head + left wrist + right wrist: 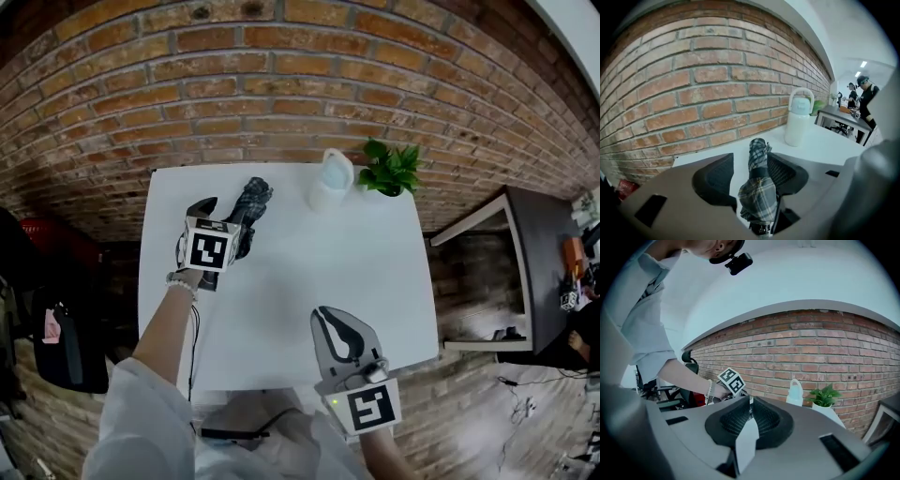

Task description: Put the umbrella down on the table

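A folded plaid umbrella (253, 199) lies on the white table (281, 309) near its far left, pointing toward the brick wall. My left gripper (225, 221) is over its near end, open. In the left gripper view the umbrella (759, 187) runs between the jaws; the left pad stands apart from it with table showing in the gap, and the right pad is close against the fabric. My right gripper (328, 321) hovers over the table's near right part, shut with nothing in it, and its pads (750, 405) meet at the tip.
A white jug with a handle (330, 180) and a small potted plant (392, 169) stand at the table's far edge by the brick wall (281, 84). A dark side desk (534, 272) is to the right. People (862, 93) stand far off.
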